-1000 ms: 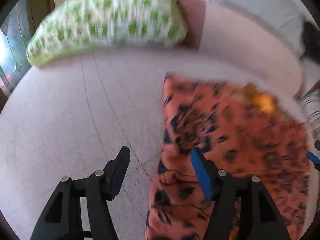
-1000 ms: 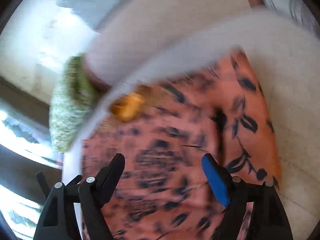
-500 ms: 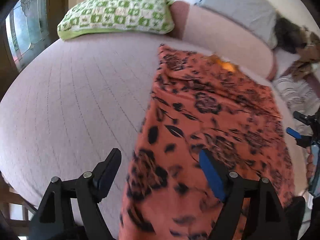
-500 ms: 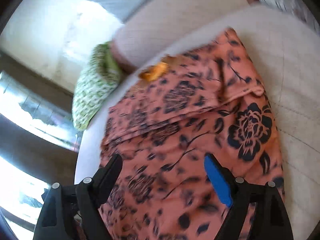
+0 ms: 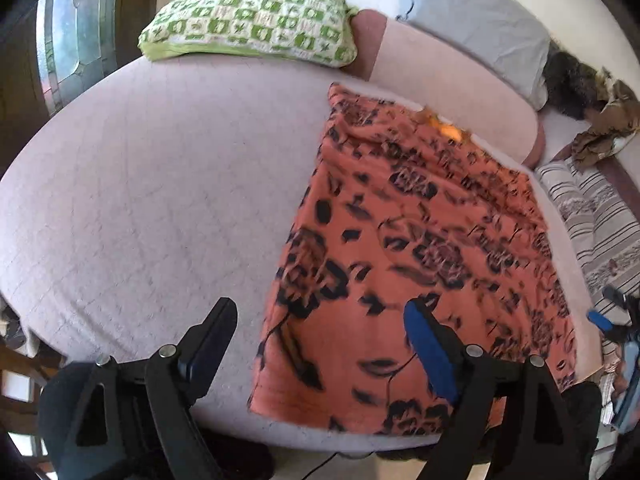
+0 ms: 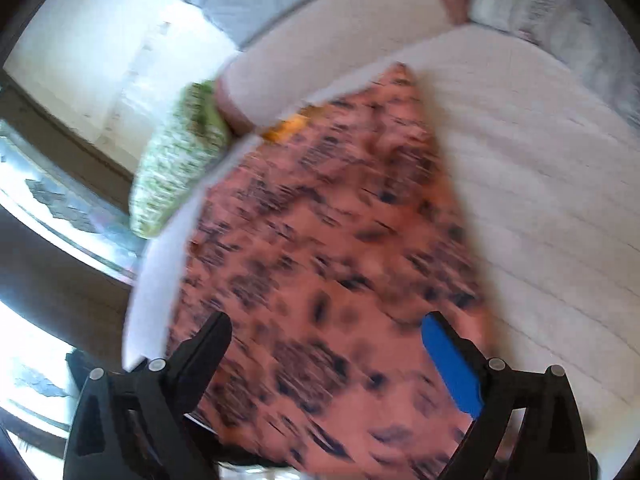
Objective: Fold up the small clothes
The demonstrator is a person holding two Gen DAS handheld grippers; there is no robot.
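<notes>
An orange garment with a black flower print (image 5: 416, 248) lies spread flat on the pale bed cover (image 5: 160, 184), reaching to the bed's near edge. My left gripper (image 5: 320, 320) hovers above the garment's near left corner; its jaws are opening and nothing is between them. In the right wrist view the same garment (image 6: 340, 248) fills the middle, blurred. My right gripper (image 6: 326, 340) hangs over its near end, jaws opening and empty. The right gripper's blue tip (image 5: 600, 320) shows at the left wrist view's right edge.
A green-and-white checked pillow (image 5: 248, 20) lies at the bed's far left, with a long pale bolster (image 5: 452, 80) and a grey pillow (image 5: 480, 20) behind the garment. Striped cloth (image 5: 592, 216) and a brown crumpled piece (image 5: 600, 136) lie at the right. A window (image 5: 68, 40) stands left.
Both grippers have drawn back from the far end of the garment toward the bed's near edge and their jaws have widened. The garment now lies flat and whole in view.
</notes>
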